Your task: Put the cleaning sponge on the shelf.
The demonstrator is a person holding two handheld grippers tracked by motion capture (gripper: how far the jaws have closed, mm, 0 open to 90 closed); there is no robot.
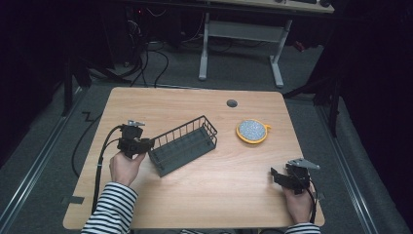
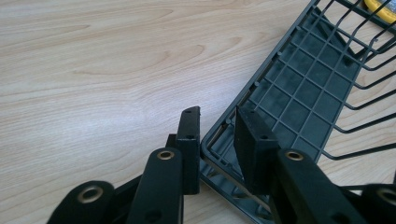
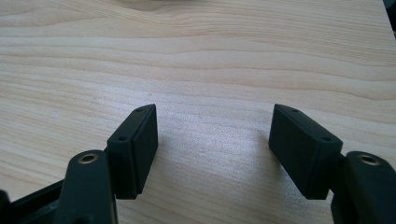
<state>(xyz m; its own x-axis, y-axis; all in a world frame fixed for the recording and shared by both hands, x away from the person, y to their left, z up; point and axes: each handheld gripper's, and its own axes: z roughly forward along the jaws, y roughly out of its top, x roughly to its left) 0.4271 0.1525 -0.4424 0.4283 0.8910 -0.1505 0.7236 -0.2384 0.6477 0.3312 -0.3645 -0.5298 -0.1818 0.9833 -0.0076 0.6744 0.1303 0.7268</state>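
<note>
Straddling near short-end rim of wire basket (image 2: 299,93), left claw (image 2: 217,135) narrow, jaws either side of rim; basket long axis runs away toward yellow bowl (image 1: 252,131). Right claw (image 3: 215,149) wide, empty, over bare counter (image 3: 196,56), well apart.

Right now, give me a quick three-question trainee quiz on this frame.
1. True or false: the left claw straddles the end rim of the dark grey wire basket.
2. Is the right claw open or shut?
3. What lies right of the basket: A) round yellow-rimmed dish B) red mug C) blue box?

Key: 1 true; 2 open, over bare light wooden table; 3 A.
</note>
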